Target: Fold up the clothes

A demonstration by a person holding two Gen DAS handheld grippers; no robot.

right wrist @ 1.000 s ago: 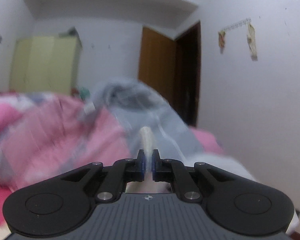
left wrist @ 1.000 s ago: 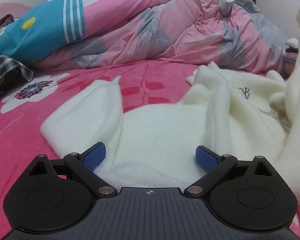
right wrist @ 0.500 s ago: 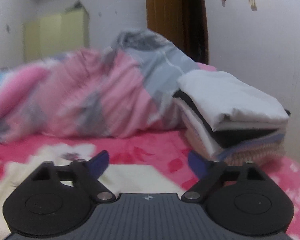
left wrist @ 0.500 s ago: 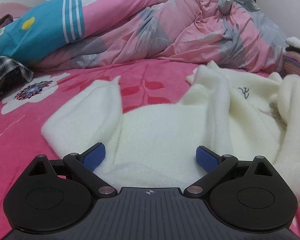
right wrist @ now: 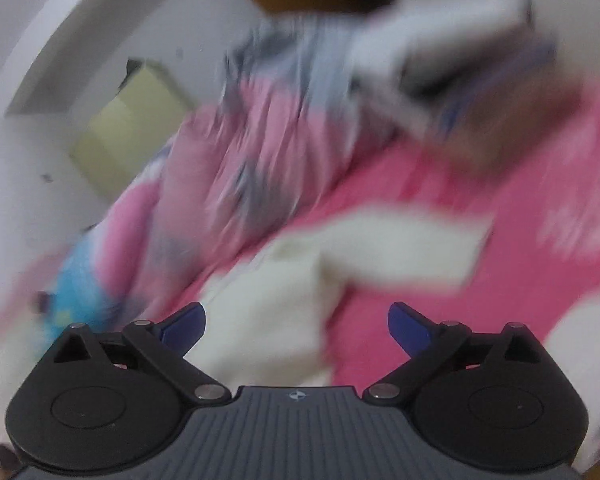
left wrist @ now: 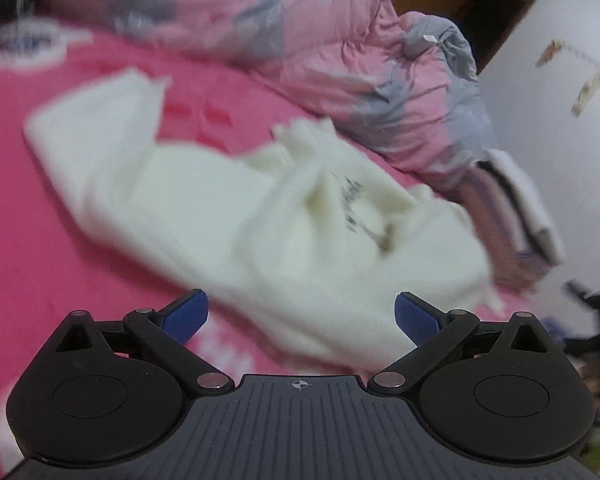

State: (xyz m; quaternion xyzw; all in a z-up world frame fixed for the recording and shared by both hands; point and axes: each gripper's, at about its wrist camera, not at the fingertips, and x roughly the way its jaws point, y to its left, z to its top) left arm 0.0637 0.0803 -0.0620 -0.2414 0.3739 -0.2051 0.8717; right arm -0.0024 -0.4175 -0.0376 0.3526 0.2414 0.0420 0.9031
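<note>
A cream fleece garment (left wrist: 228,216) lies crumpled on the pink bed sheet (left wrist: 40,264), one sleeve stretched out to the left. My left gripper (left wrist: 300,316) hovers above its near edge, open, with nothing between the blue pads (left wrist: 184,316). In the right wrist view, which is tilted and motion-blurred, the same cream garment (right wrist: 284,296) lies below my right gripper (right wrist: 296,322). That gripper is also open and empty, and a sleeve reaches off to the right.
A rumpled pink and grey duvet (left wrist: 340,64) fills the back of the bed. A stack of folded clothes (left wrist: 516,216) stands at the right by the white wall; it appears blurred as folded clothes (right wrist: 452,64). A brown door (left wrist: 460,4) is behind.
My right gripper let go of the cream cloth, opened, and swung down over the bed, tilting. My left gripper lifted and turned to the right; both views are now blurred by motion.
</note>
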